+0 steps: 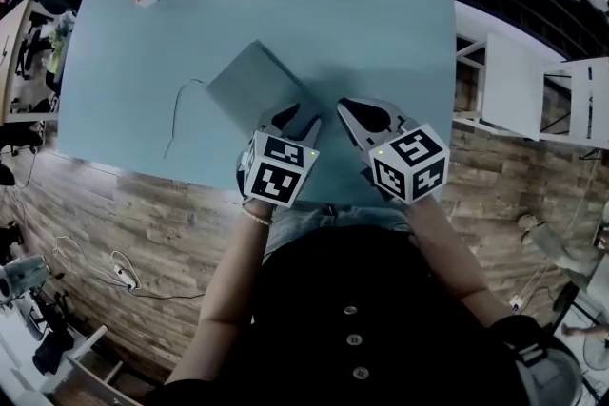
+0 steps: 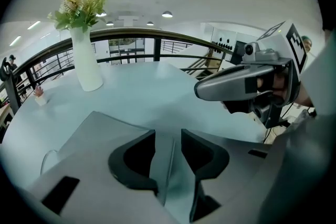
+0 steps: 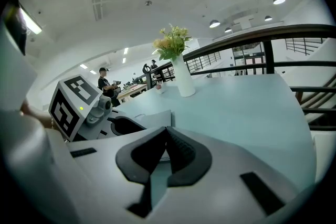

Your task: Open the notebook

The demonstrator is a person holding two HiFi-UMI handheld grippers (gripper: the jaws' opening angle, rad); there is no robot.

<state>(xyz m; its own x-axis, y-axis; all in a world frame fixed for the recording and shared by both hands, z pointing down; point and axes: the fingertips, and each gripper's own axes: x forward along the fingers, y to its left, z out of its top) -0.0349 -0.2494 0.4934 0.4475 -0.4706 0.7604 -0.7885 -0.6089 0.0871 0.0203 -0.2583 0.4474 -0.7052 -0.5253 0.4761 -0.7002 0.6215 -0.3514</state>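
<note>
My left claw [image 1: 293, 117] is spread, my right claw [image 1: 347, 107] pressed together, empty. The closed grey notebook [image 1: 249, 83] lies flat on the bench [image 1: 381, 33], just beyond them. Its cover looks thin and light, so I'd lift the near right edge.

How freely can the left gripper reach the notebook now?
Probably yes: the left gripper hangs open at the near corner of the notebook, nothing between them; the shut right gripper is aside.
</note>
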